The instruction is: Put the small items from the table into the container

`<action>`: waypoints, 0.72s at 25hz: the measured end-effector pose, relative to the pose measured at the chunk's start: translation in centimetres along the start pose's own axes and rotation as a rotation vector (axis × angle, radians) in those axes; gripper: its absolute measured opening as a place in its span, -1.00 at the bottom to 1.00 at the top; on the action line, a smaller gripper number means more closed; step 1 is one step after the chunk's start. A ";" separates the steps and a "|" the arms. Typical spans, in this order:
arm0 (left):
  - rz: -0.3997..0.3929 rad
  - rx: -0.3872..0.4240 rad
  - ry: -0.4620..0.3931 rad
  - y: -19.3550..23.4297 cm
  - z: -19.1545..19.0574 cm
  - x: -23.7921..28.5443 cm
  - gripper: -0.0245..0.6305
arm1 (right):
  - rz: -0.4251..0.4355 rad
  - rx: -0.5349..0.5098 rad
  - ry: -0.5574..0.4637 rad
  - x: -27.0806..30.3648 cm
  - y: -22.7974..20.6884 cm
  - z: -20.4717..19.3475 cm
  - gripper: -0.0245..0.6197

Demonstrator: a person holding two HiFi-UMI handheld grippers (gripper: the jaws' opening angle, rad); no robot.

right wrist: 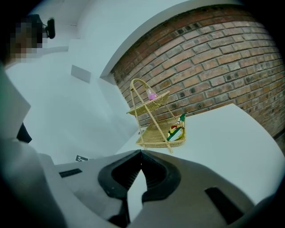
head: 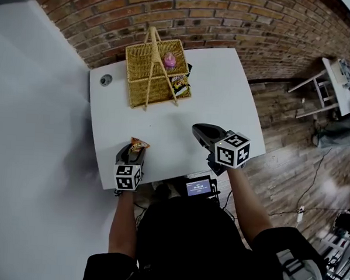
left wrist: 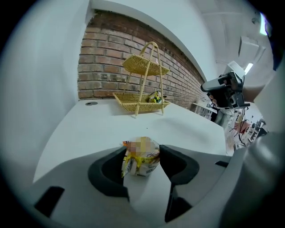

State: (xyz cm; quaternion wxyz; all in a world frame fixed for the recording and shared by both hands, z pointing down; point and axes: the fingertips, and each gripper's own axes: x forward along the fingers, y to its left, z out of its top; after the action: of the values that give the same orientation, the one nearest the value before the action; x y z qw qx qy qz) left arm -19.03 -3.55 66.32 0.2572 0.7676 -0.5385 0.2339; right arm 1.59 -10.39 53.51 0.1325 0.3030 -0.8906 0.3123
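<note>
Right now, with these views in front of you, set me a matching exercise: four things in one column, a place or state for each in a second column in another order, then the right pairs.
Things:
1. orange snack packet
2. pink item
3. right gripper
4. colourful packet

Places or states:
A. lower tier of the basket
B. shut, nothing between the jaws
C. between the jaws of the left gripper, on the table
D. upper tier of the basket

Pairs: 1-C, 2-D, 3-B, 4-A
</note>
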 end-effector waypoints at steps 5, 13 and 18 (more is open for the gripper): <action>-0.015 -0.015 -0.017 -0.3 0.1 -0.2 -0.26 | 0.003 -0.006 0.002 0.1 0.2 0.1 -0.89; -0.041 -0.031 -0.083 -0.8 1.5 -1.1 -0.27 | 0.007 -0.018 0.003 0.2 0.7 -0.2 -0.89; -0.056 -0.021 -0.148 -1.2 3.9 -2.2 -0.27 | 0.012 -0.029 -0.001 0.2 1.3 0.0 -0.89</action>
State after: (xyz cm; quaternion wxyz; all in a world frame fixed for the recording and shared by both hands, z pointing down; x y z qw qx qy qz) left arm -18.30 -4.20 61.75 0.2313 0.7948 -0.5367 0.1633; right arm 0.61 -9.64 52.96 0.1344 0.2960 -0.8968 0.3001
